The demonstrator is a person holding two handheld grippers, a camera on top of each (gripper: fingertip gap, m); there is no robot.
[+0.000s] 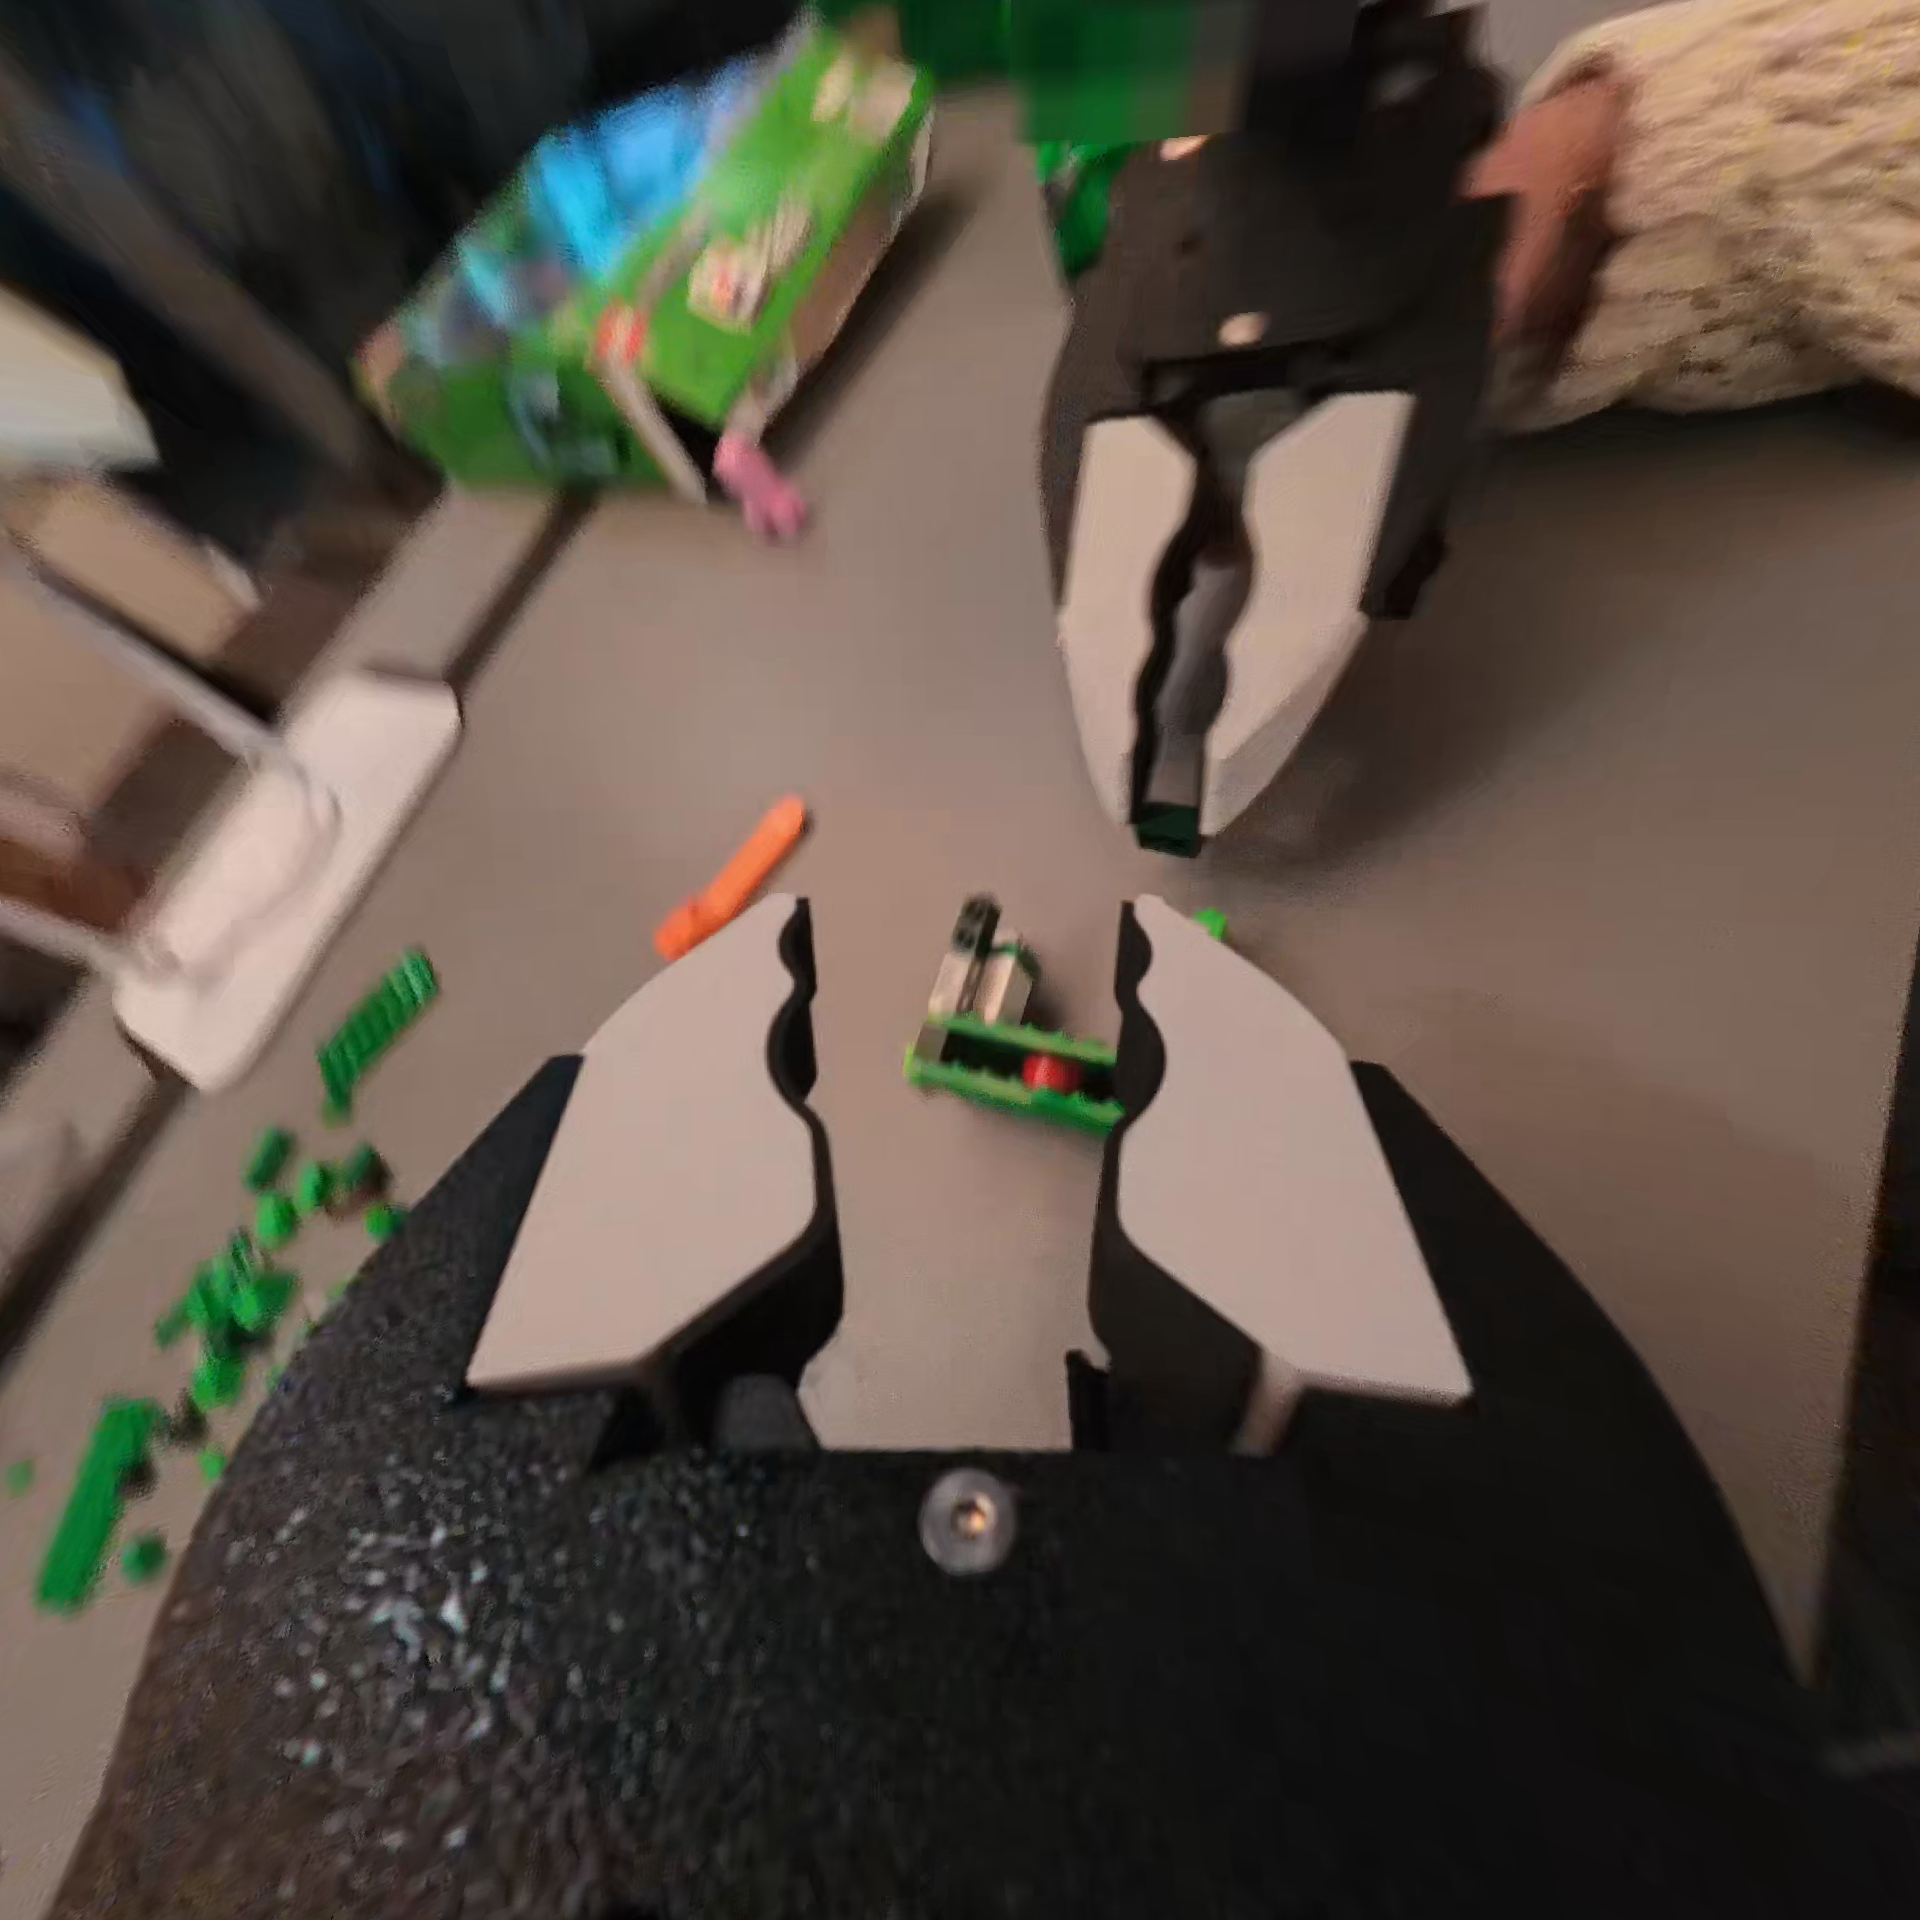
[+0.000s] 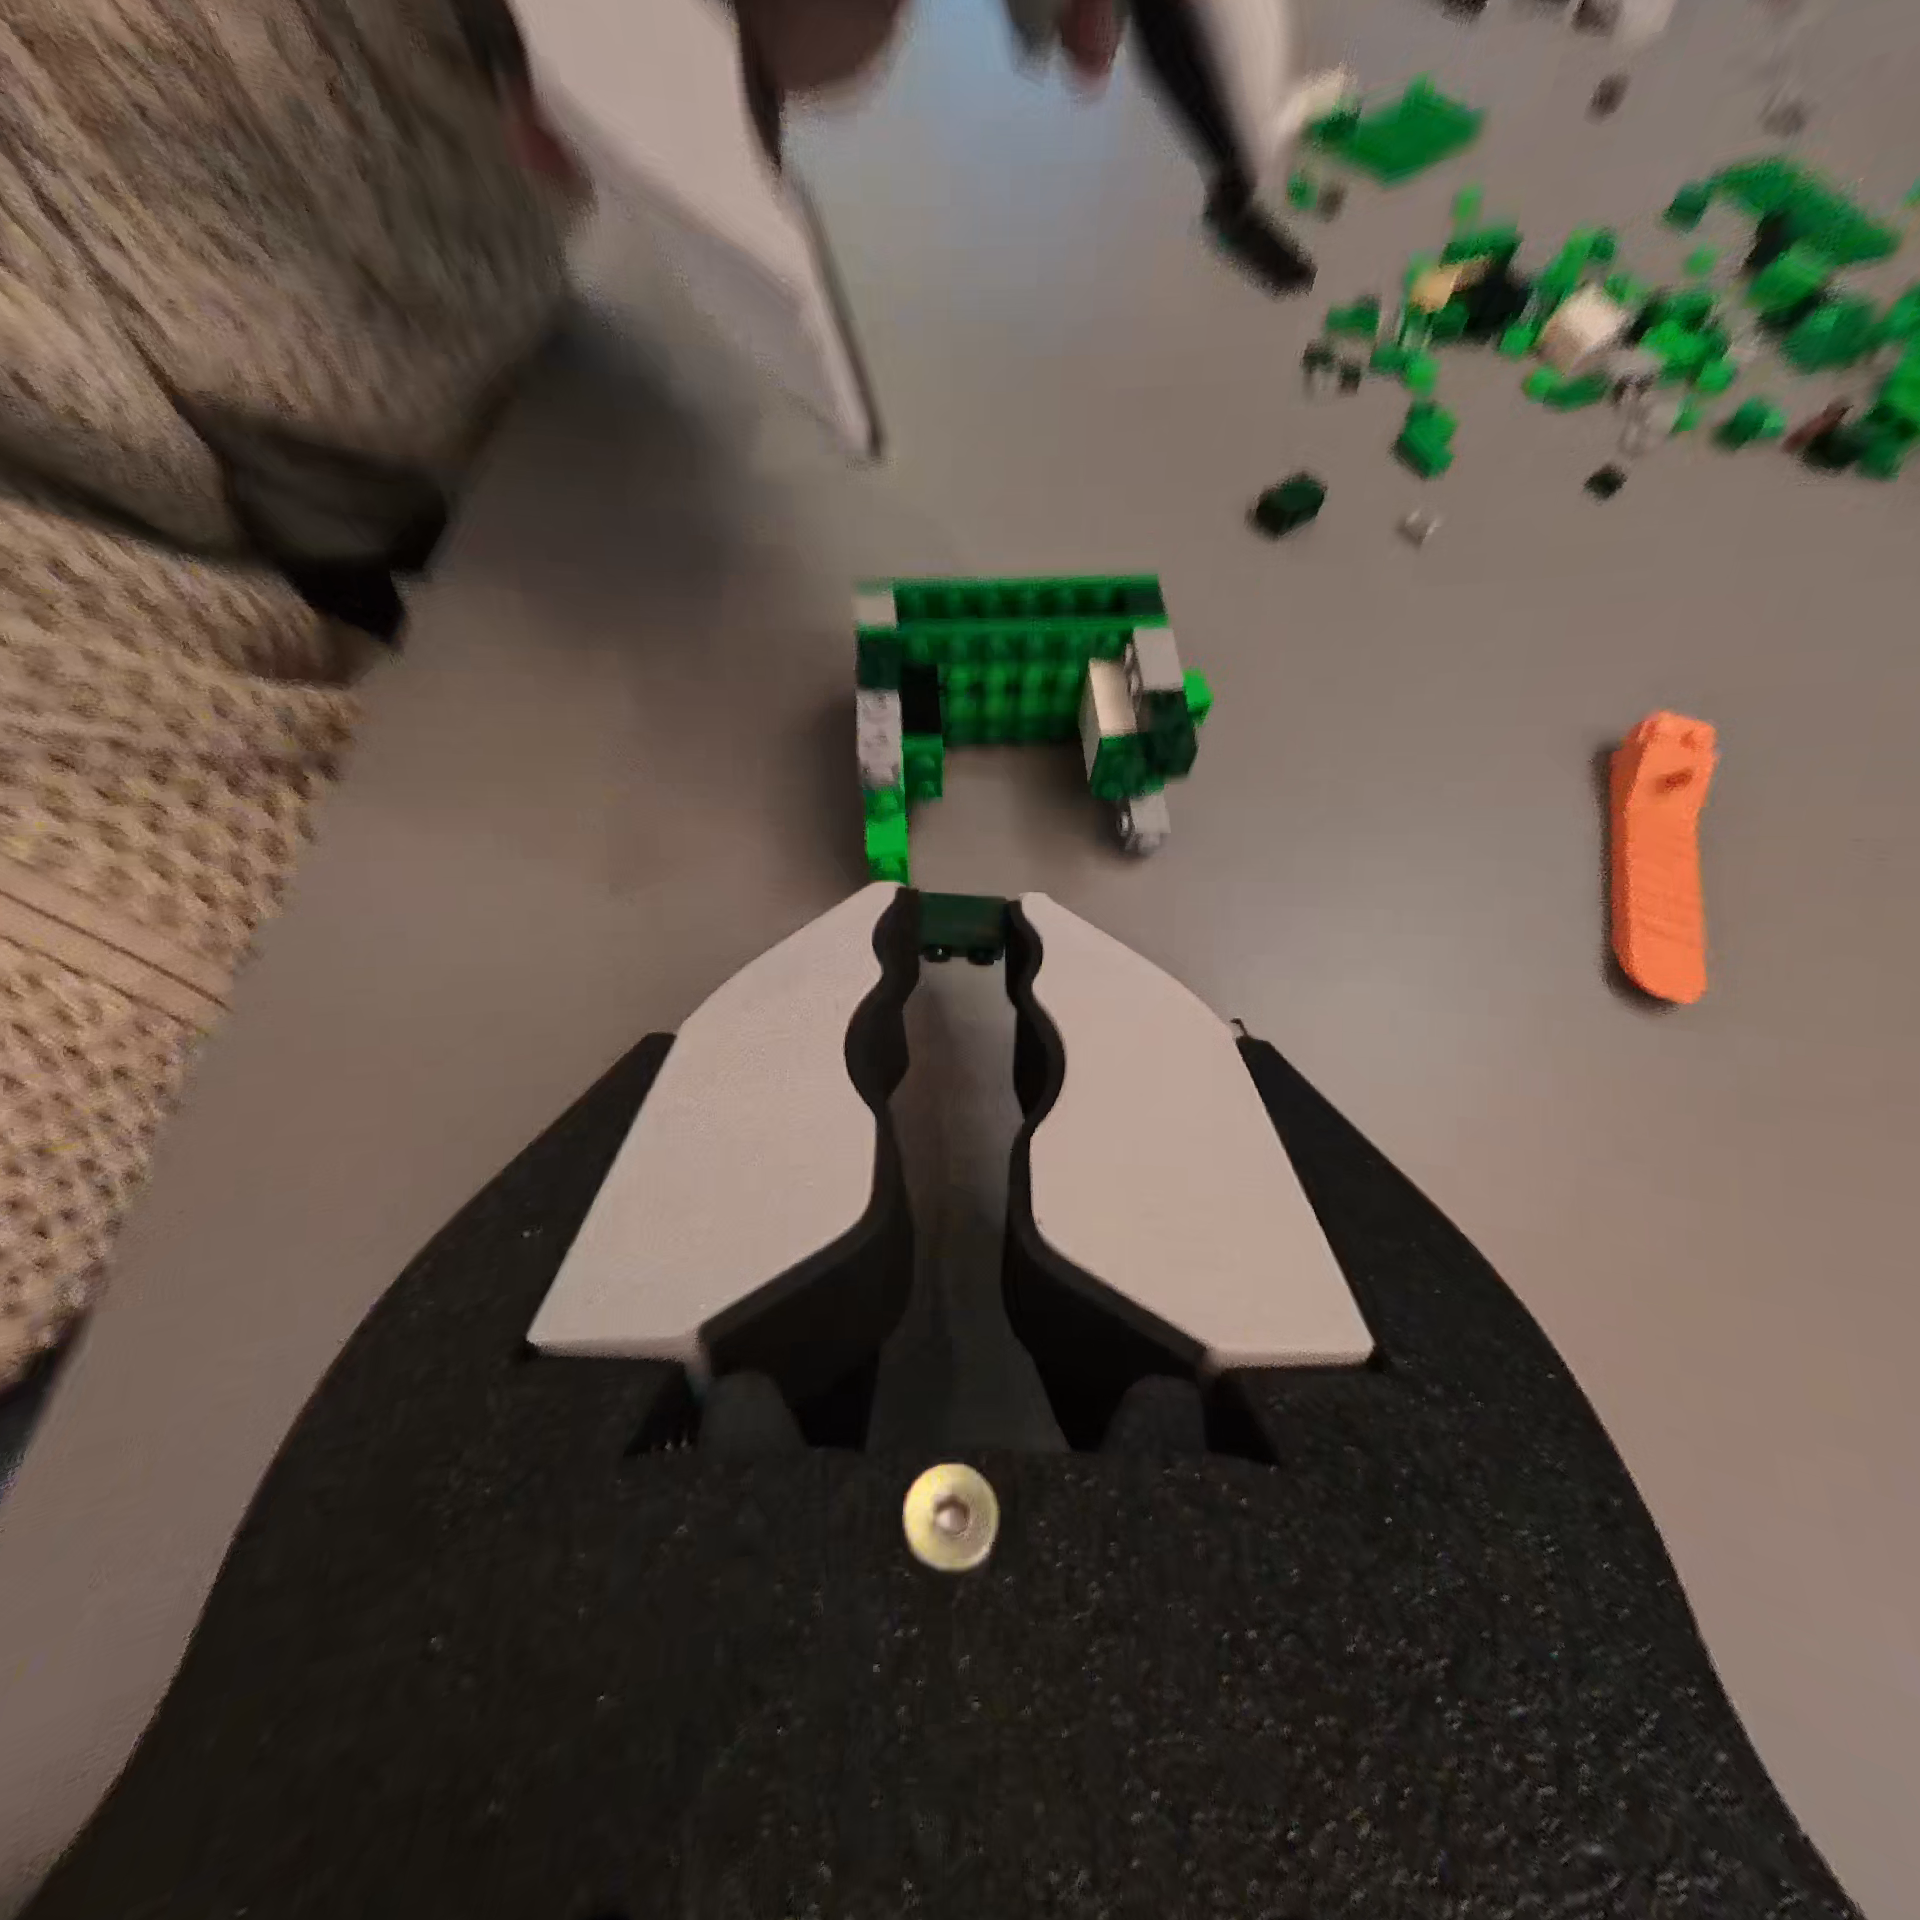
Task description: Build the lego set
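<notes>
A partly built green lego model (image 1: pixel 1013 1049) with grey and black bricks lies on the grey table; it also shows in the right wrist view (image 2: pixel 1013 675). My left gripper (image 1: pixel 966 920) is open and empty, its fingers on either side of the model, just above it. My right gripper (image 2: pixel 961 909) is shut on a small dark green brick (image 2: pixel 961 923) at its tips, just short of the model. The right gripper (image 1: pixel 1169 821) also shows in the left wrist view with the dark green brick (image 1: pixel 1166 831), held low beyond the model.
An orange brick separator (image 1: pixel 732 878) (image 2: pixel 1660 857) lies beside the model. Several loose green bricks (image 1: pixel 239 1299) (image 2: pixel 1662 301) are scattered. The green set box (image 1: pixel 665 281) and a pink piece (image 1: pixel 764 488) lie farther back. A white stand (image 1: pixel 281 883) is left. A knitted sleeve (image 2: pixel 156 520) is nearby.
</notes>
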